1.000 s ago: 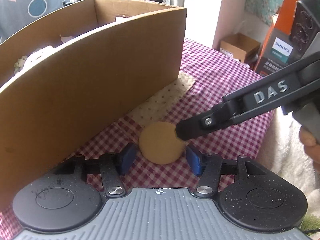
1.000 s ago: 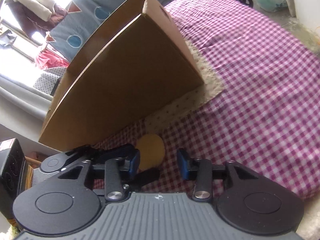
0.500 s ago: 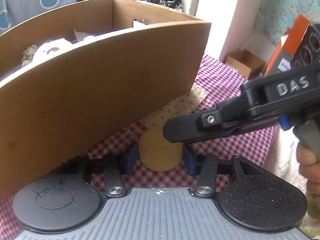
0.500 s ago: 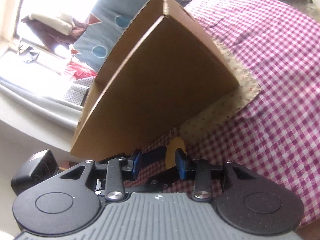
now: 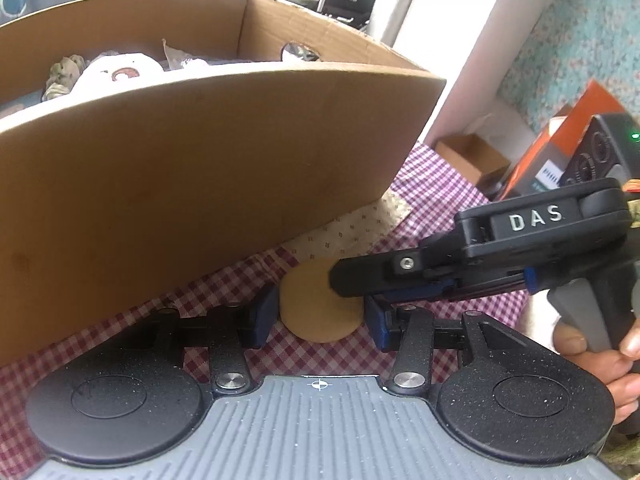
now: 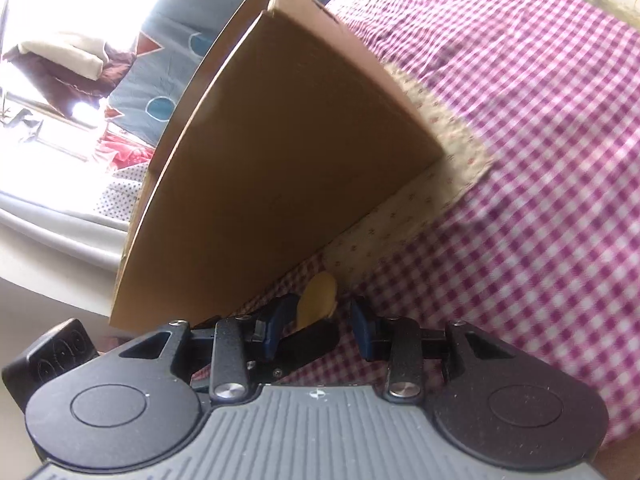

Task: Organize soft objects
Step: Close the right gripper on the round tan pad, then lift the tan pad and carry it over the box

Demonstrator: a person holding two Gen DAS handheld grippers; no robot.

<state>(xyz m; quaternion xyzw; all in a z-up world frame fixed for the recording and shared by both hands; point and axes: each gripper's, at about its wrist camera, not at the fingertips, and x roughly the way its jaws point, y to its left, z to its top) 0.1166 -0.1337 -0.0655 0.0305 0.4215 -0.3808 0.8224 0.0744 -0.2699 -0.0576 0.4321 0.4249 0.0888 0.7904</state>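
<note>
The tan round pad (image 5: 316, 312) sits right between the blue fingertips of the left gripper (image 5: 318, 314), with the pads touching or nearly touching its edges at 9 and 3 o'clock. So the left jaws are closed down to about the disc's width and look like they're pinching it, though I can't swear the contact is firm. The disc looks lifted off the checkered cloth (image 5: 440, 184), standing on edge.

The right gripper (image 6: 324, 314) comes in from 3 o'clock in the left view, and its black finger (image 5: 360, 276) overlaps the disc's upper right edge. From the right wrist cam the disc (image 6: 318, 298) shows edge-on as a thin yellowish sliver. It sits closer to the left blue pad, with a clear gap to the right one. Those jaws are partly open and I can't tell if they actually grip anything.

The pad is flat, matte and soft-looking, like a sponge puff. The cardboard box (image 5: 208, 168) fills 9 to 12 o'clock, plain brown with smooth walls, and plush toys (image 5: 116, 72) peek over the rim. A beige dotted cloth (image 5: 352, 228) lies under the box corner on the magenta gingham.
</note>
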